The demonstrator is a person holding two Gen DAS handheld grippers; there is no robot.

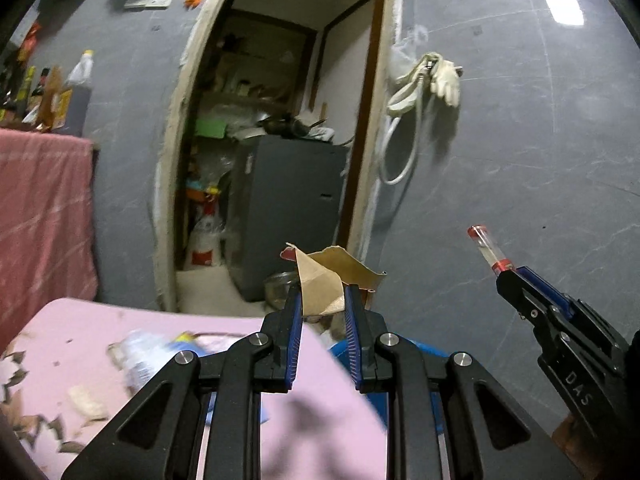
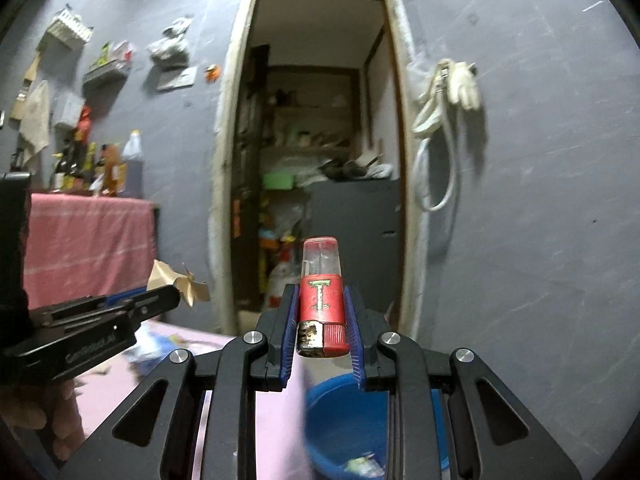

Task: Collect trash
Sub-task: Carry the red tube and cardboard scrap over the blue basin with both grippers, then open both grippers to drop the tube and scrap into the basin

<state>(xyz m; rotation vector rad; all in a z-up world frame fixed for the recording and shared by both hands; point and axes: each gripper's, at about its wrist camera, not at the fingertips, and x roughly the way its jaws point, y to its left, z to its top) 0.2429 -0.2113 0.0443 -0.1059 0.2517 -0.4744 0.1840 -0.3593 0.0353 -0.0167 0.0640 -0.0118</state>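
While the left gripper (image 1: 321, 300) pinches one cardboard scrap (image 1: 320, 286), the right gripper (image 2: 322, 312) clamps one lighter (image 2: 322, 300).

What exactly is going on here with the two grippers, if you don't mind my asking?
A person is collecting trash with a gripper in each hand. The left gripper is shut on a torn piece of brown cardboard, and the right gripper is shut on a red lighter. Both are held up in front of a doorway. A blue basin sits below beside the pink table, where scraps remain.
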